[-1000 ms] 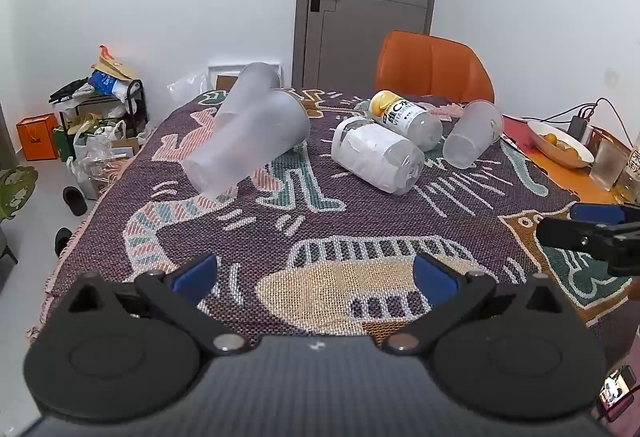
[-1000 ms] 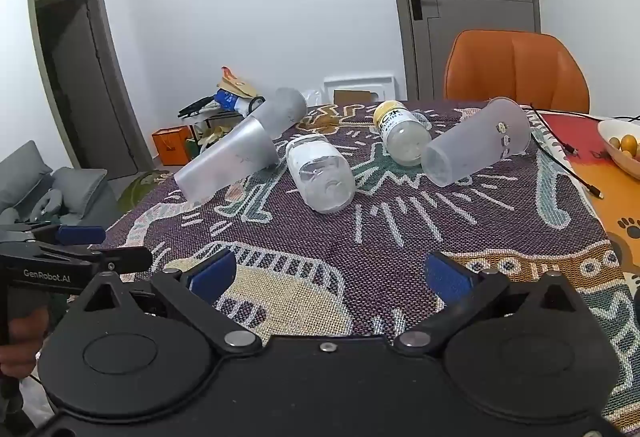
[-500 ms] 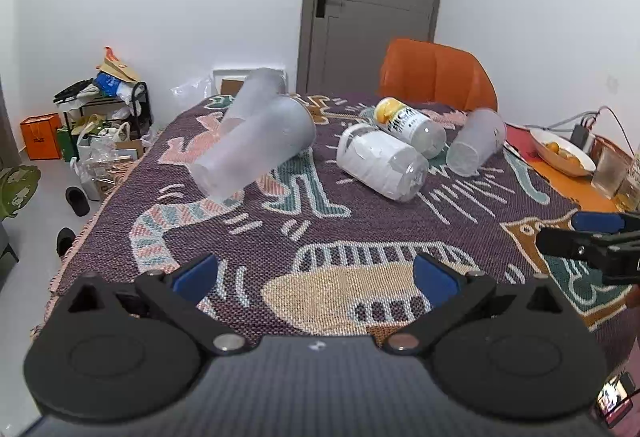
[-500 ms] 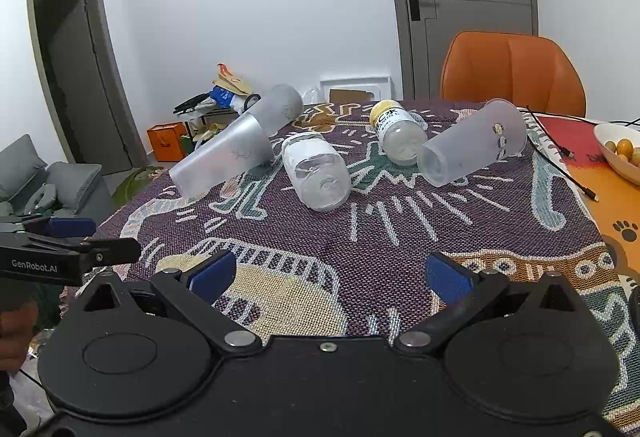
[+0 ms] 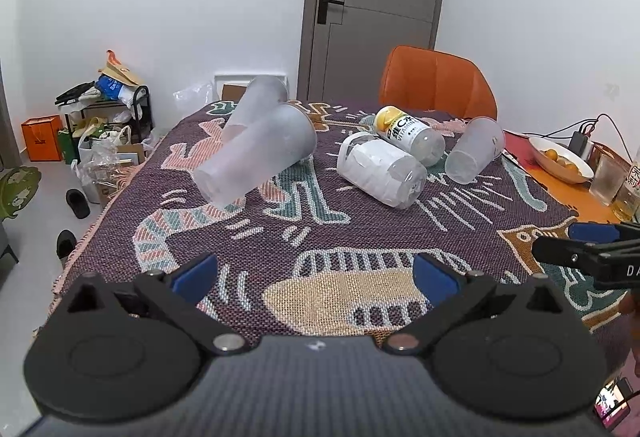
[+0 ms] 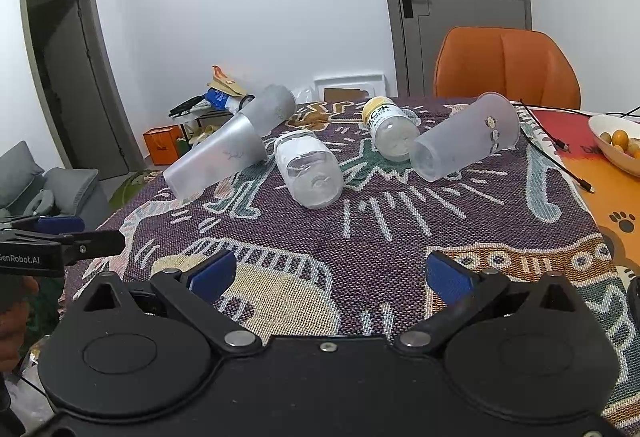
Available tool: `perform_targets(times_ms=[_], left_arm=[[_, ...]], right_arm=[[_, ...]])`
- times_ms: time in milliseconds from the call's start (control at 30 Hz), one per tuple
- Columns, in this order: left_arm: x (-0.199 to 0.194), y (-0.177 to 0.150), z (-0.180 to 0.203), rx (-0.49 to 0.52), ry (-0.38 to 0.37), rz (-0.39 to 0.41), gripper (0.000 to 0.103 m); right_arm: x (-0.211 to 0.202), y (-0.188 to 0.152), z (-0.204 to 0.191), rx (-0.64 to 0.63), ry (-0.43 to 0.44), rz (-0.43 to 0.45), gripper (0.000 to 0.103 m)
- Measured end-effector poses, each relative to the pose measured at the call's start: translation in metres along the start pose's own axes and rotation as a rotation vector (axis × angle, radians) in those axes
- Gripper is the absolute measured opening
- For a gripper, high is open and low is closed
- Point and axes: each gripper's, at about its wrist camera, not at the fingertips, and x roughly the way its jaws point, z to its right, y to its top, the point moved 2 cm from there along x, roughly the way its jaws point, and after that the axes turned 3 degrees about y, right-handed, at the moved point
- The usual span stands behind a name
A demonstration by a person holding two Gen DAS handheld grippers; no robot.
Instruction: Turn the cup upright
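Both tools hover over the near end of the patterned desk (image 5: 360, 221), each with its jaws spread wide and holding nothing: the left hand-held gripper (image 5: 316, 273) and the right hand-held gripper (image 6: 328, 273). Three frosted cups lie on their sides farther in. The small cup (image 6: 466, 135) lies ahead and a little right of the right tool, its long axis slanting from the base at near left to the rim at far right, so that tool looks the nearer one (a judgement from the angles only). Toward the left lie a large frosted cup (image 5: 256, 153) and a second cup (image 5: 256, 105) touching behind it, ahead and left of the left tool. Between them rest a labelled bottle (image 6: 310, 173) and a yellow-capped bottle (image 6: 388, 127), the latter just beside the small cup, crowding its left side. An orange chair (image 6: 506, 67) stands beyond.
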Motion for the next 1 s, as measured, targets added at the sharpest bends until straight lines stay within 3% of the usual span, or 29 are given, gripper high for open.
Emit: perform_targets(times_ms=[1000], left_arm=[[0.0029,-0.0023,-0.0021,-0.027,-0.017,-0.016,0.103]], right_arm=[[0.0014,0.0001,0.0030,0.001,-0.006,-0.004,0.103]])
